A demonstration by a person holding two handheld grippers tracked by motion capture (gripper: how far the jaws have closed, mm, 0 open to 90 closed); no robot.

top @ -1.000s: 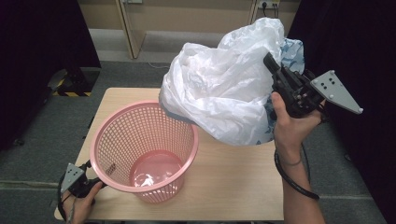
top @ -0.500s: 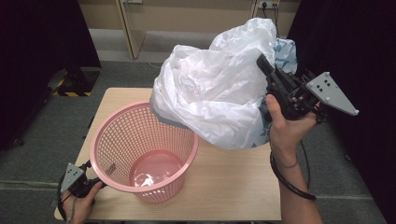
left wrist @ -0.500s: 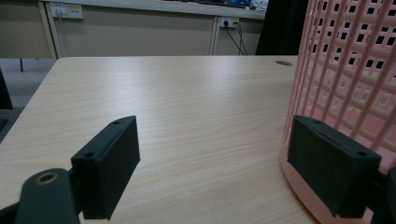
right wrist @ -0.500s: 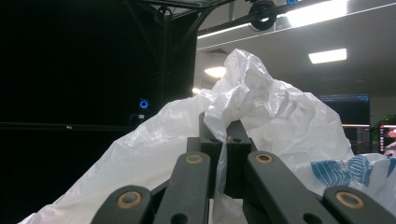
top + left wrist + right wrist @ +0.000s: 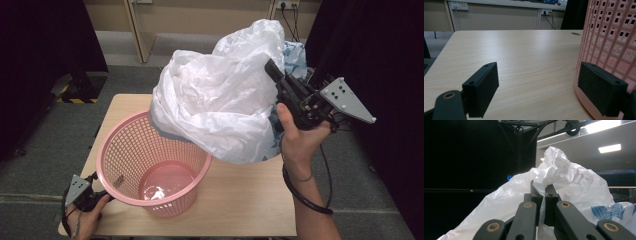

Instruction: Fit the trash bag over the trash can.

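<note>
Basket (image 5: 155,170), pink mesh, sits on the near-left part of the table (image 5: 245,200). My left tongs (image 5: 536,87) rest low at its near-left base, jaws apart, one pad against the basket wall. Farther off, my right tongs (image 5: 543,195) are clamped on the white plastic bag (image 5: 220,110), held up over the basket's far rim.

- plastic bag (image 5: 225,110) carried left with right gripper (image 5: 272,70), now overhanging rim of pink basket (image 5: 150,165)
- bag mouth sagged lower below the gripper
</note>
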